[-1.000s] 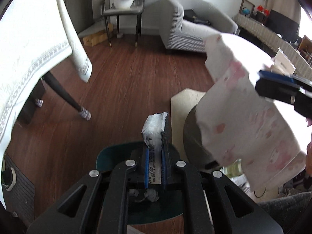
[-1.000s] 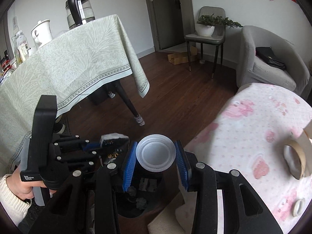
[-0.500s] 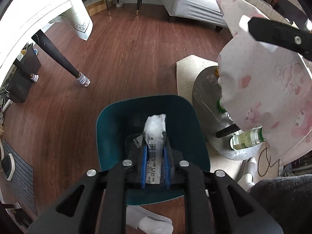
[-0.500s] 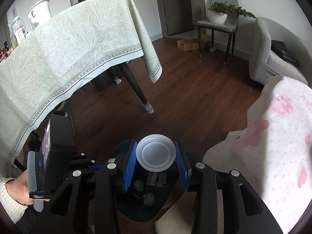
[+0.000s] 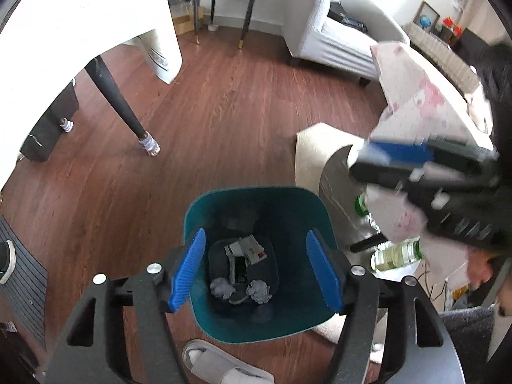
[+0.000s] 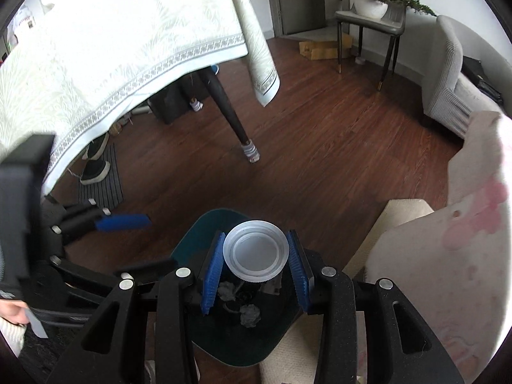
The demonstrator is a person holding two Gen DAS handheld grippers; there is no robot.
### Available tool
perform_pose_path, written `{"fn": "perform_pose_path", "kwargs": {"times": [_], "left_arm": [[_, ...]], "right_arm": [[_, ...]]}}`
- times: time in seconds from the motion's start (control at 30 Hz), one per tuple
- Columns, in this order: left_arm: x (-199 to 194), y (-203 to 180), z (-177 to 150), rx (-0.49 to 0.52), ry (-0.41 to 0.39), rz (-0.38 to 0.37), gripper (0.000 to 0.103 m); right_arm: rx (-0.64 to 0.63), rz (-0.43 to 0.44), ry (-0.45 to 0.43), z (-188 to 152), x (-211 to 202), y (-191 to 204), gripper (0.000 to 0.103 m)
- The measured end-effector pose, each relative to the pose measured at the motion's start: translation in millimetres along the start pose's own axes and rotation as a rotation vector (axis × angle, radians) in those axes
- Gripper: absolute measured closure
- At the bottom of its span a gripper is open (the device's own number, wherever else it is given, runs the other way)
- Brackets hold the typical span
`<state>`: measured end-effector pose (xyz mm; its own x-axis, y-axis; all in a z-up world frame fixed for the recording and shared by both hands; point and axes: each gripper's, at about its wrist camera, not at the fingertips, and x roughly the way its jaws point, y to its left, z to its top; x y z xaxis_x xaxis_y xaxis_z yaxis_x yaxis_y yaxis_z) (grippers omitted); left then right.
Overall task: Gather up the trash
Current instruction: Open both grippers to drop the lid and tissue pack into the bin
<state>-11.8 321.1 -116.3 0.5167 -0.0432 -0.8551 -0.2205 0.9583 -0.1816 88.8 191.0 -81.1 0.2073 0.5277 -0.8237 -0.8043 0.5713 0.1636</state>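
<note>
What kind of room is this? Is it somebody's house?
Most likely a home's living and dining room. There is a pale armchair, a table under a patterned tablecloth, a potted plant on a chair, and a slipper on the wooden floor.

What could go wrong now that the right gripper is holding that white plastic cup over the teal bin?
The white plastic cup, gripped by the right gripper, sits above the near edge of the teal plastic bin, so it might clip the rim and bounce onto the wood floor. The left gripper, its jaws just opened and empty, hangs over the same bin; the two tools could collide.
</note>
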Motion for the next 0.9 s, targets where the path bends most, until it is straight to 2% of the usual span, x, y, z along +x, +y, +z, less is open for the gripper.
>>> {"fn": "perform_pose_path", "kwargs": {"times": [0.5, 0.67, 0.83, 0.9], "left_arm": [[-72, 2, 34, -0.080, -0.223, -0.037, 0.033], [-80, -1, 39, -0.073, -0.244, -0.033, 0.039], [-84, 0, 42, -0.085, -0.265, -0.046, 0.042], [-88, 1, 45, -0.099, -0.289, -0.058, 0.042]], "right_arm": [[-0.026, 0.039, 0.129, -28, 53, 25, 0.063], [-0.058, 0.035, 0.166, -40, 67, 36, 0.063], [-0.081, 0.027, 0.175, -47, 69, 42, 0.053], [-0.084, 0.031, 0.169, -48, 68, 41, 0.045]]}}
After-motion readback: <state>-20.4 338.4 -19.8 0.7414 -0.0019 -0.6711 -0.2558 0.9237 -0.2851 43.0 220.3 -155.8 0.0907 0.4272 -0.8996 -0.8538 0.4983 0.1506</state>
